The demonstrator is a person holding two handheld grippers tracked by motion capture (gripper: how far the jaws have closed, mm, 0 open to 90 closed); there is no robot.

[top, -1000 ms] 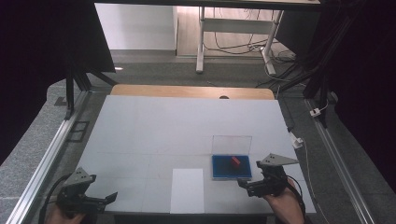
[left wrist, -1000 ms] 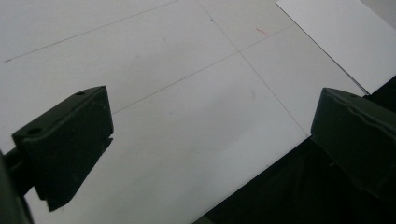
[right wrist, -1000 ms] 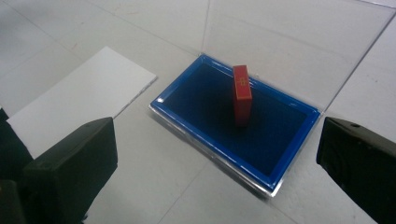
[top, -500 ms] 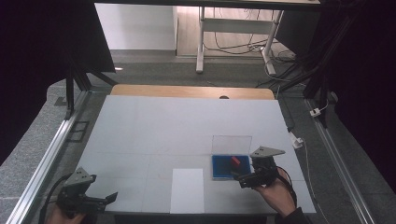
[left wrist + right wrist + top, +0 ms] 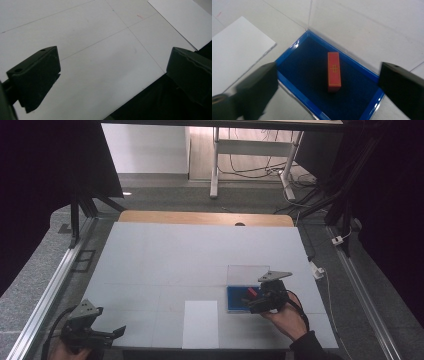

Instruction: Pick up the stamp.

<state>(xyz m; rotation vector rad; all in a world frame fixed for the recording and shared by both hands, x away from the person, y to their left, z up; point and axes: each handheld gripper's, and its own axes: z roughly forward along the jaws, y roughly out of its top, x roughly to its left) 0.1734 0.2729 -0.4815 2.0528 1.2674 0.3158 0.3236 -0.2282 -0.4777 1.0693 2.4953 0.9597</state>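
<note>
**Right gripper poised over a red block in a blue tray**

White tabletop [image 5: 175, 265] fills the middle of the high view, with a wooden strip [image 5: 205, 218] along its far edge and grey floor around it. Near the tabletop's right edge, toward the near side, sits a blue tray [image 5: 292, 51] with a dark blue lining and a clear lid [image 5: 247, 272] standing up from its far side. A red block [image 5: 334, 71] lies flat on the lining, roughly in the tray's middle, touching none of its walls; its top face bears a small yellow mark.

The right gripper [image 5: 329, 82] hangs over the near part of the tray, held by a hand [image 5: 287, 317] coming in from the tabletop's near edge. Its jaws stand wide, one on each side of the block, and have just been closing a little; the block lies between them, though farther along, and neither pad touches it.

A white sheet [image 5: 201, 323] lies flat at the near edge, about midway along it, just beside the tray and apart from it.

The left gripper [image 5: 102, 334] rests at the near left corner of the tabletop. Its jaws are spread wide with nothing between them but bare tabletop and its near edge.
</note>
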